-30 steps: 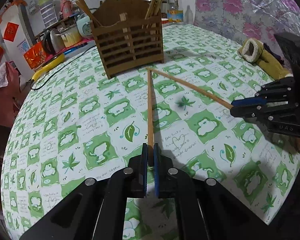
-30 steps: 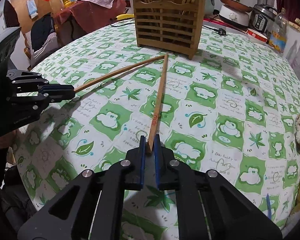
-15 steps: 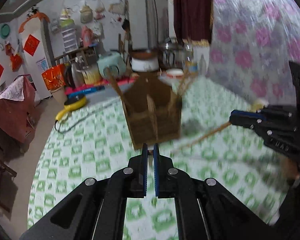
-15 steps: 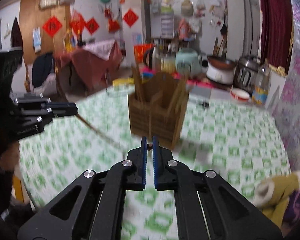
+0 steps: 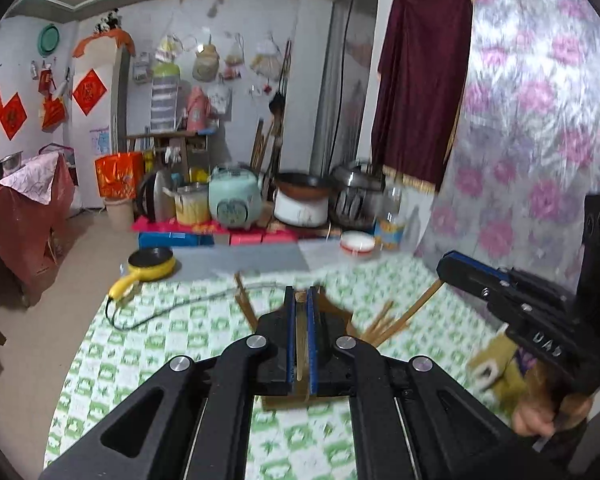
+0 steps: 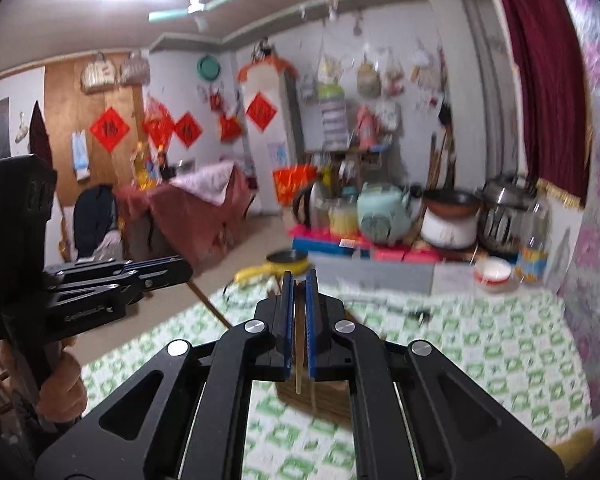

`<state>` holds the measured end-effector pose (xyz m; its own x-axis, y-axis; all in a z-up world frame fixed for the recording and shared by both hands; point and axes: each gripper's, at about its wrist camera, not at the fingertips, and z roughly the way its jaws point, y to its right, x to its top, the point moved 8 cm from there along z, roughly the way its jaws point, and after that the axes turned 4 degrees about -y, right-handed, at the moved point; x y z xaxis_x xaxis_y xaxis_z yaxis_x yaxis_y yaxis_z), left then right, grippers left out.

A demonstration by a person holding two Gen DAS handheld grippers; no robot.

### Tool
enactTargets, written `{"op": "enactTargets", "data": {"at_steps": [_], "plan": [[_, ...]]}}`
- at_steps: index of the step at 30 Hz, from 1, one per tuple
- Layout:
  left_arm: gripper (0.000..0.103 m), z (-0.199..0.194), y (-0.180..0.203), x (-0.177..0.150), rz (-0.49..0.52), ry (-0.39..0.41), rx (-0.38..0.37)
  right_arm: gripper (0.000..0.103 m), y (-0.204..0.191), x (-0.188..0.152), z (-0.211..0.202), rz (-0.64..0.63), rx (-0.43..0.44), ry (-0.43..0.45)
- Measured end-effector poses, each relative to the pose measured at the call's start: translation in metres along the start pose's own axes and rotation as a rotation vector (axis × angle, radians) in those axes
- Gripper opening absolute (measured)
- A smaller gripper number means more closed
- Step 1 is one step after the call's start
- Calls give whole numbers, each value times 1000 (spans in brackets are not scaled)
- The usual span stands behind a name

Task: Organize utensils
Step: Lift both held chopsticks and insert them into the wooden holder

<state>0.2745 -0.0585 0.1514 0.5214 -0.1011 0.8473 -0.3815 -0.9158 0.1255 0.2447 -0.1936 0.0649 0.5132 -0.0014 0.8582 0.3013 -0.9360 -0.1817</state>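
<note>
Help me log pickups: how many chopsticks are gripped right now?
2. One chopstick in the left gripper, a second chopstick in the right gripper. Others stand loose in the wooden holder, partly hidden.

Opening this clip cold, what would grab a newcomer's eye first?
Each black tool, left and right, is clamped on a wooden chopstick, raised over the green-checked tablecloth. Below them stands the wooden utensil holder, with kitchen clutter behind.

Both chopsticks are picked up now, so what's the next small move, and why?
Probably lower the left tool so its chopstick tips down into the wooden holder. Each tool is shut on a chopstick above the table, with the holder just ahead and below.
</note>
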Motion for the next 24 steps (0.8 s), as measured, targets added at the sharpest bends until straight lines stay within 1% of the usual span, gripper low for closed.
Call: {"op": "enactTargets", "data": {"at_steps": [2, 4, 6, 8, 11, 16, 19, 24], "plan": [[6, -7, 2, 14, -20, 48, 4, 6, 3, 9, -7, 7, -25, 62], [6, -8, 5, 24, -26, 79, 14, 6, 6, 12, -7, 12, -44, 90], [6, -2, 7, 28, -28, 89, 31, 6, 12, 14, -5, 32, -67, 117], [6, 11, 6, 27, -33, 79, 45, 7, 20, 14, -1, 52, -70, 123], [6, 33, 1, 22, -47, 31, 44, 6, 32, 9, 14, 78, -49, 101], [6, 56, -10, 15, -66, -14, 63, 6, 51, 1, 37, 123, -45, 51], [6, 62, -13, 10, -75, -32, 51, 6, 57, -2, 44, 124, -62, 37], [6, 60, -10, 10, -65, -25, 57, 6, 62, -8, 51, 122, -80, 16]]}}
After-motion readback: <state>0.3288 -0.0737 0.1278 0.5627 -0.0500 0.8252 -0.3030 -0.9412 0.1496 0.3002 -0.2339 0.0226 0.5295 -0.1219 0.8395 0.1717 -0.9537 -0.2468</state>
